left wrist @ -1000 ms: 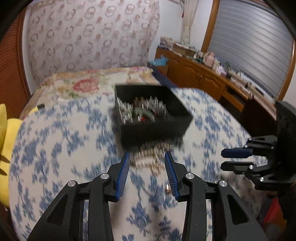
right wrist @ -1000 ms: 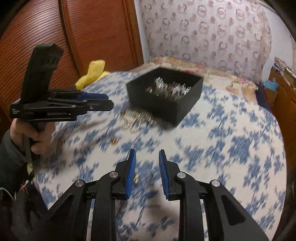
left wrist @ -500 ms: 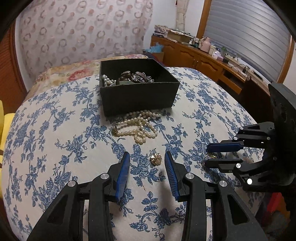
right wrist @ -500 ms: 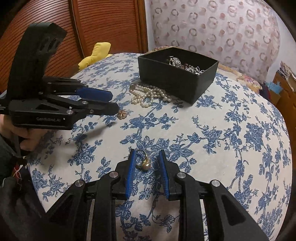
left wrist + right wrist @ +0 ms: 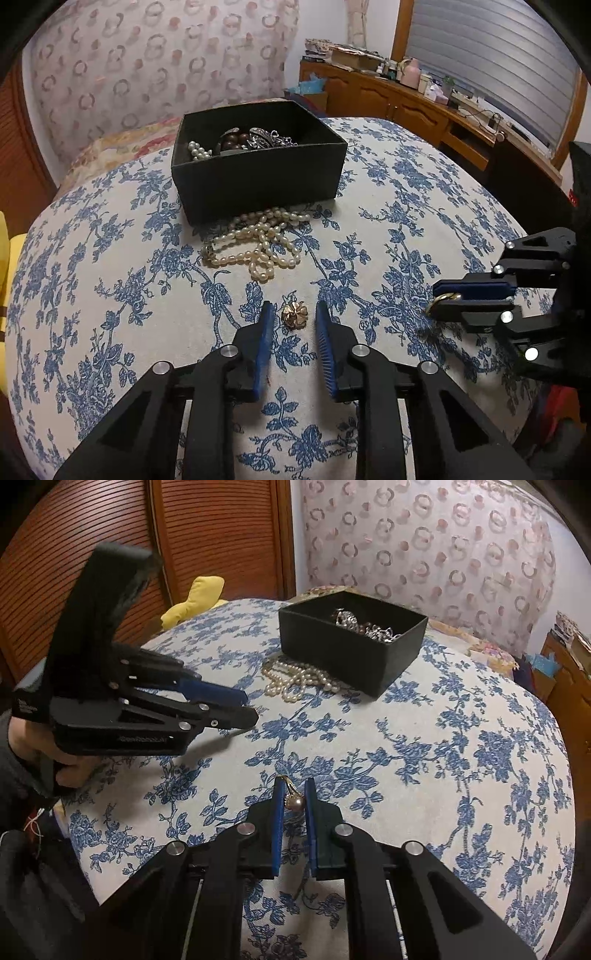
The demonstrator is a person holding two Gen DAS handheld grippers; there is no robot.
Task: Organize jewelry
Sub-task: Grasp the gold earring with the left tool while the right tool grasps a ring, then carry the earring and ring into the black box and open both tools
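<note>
Right gripper (image 5: 294, 794) pinching ring (image 5: 293, 799), tips

left tongs (image 5: 291, 321) closing around gold flower brooch (image 5: 294, 314) — not touching, pearl necklace (image 5: 258, 245) beside black box (image 5: 258, 162)

Blue-floral bedspread (image 5: 110, 258); yellow cushion (image 5: 195, 598) by wood slat doors (image 5: 92, 546); cluttered wood dresser (image 5: 406, 103), grey blind (image 5: 498, 55).
</note>
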